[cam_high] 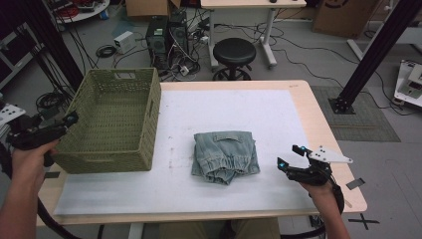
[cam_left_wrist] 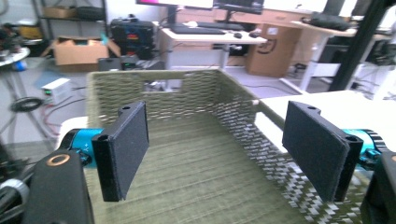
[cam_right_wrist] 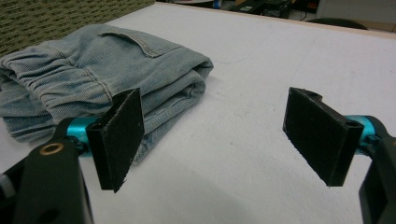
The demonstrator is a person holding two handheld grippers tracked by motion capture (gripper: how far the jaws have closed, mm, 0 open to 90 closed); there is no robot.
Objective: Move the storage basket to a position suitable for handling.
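Lying folded, faded denim shorts (cam_high: 226, 156) (elastic waistband)

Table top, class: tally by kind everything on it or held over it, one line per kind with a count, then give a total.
Woven green basket: 1
Folded blue denim garment: 1
Hand-held grippers: 2, the left gripper at the basket and the right gripper beside the garment, both with jaws apart and nothing between them
White mat covering the table: 1
Total: 5
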